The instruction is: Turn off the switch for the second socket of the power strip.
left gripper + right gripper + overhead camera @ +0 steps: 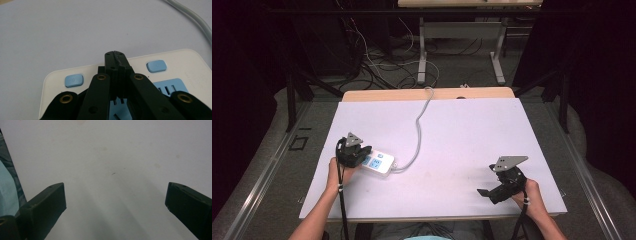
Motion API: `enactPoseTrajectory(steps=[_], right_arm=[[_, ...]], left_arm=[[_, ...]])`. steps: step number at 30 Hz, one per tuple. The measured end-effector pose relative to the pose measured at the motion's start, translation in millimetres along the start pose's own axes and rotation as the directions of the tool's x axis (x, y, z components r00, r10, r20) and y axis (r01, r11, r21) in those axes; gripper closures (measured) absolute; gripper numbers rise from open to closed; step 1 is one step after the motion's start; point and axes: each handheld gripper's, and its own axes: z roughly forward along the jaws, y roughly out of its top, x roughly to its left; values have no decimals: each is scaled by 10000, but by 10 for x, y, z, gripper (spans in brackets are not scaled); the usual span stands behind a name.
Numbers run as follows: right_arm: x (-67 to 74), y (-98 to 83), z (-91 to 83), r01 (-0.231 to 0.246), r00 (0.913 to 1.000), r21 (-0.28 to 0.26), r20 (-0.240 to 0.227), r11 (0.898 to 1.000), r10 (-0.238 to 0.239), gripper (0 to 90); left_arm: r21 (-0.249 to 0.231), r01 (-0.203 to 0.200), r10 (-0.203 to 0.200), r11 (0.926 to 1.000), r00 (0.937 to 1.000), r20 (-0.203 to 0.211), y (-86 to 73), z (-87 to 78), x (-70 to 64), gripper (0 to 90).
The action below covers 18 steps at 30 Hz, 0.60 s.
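Where left gripper [115, 53] closes over power strip [175, 62], sockets hidden

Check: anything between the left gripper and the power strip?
Nothing visible. The left gripper, jaws closed together, hangs right above the power strip, tips between its two blue buttons. Whether they touch it can't be told. The grey cable runs off behind.

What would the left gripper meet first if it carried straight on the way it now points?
Probably the white power strip: the left gripper, jaws shut, points down at its top between two blue buttons. Whether it touches already is unclear.
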Motion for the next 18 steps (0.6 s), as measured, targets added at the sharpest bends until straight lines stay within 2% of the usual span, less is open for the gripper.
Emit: enactPoseTrajectory(steps=[3,7,18], right_arm=[[-7,0,-3,54,9999,39,-120,10000,-54,28],[0,0,-1,25,10000,0,16,10000,-25,28],[1,0,-2,7,10000,27,1,10000,-7,28]], left_arm=[[14,5,-5,10000,10000,-24,2,0,-1,900],[32,-22,22,10000,10000,-69,5,-2,-7,900],[56,-28,28,10000,10000,-58,4,-4,-12,900]])
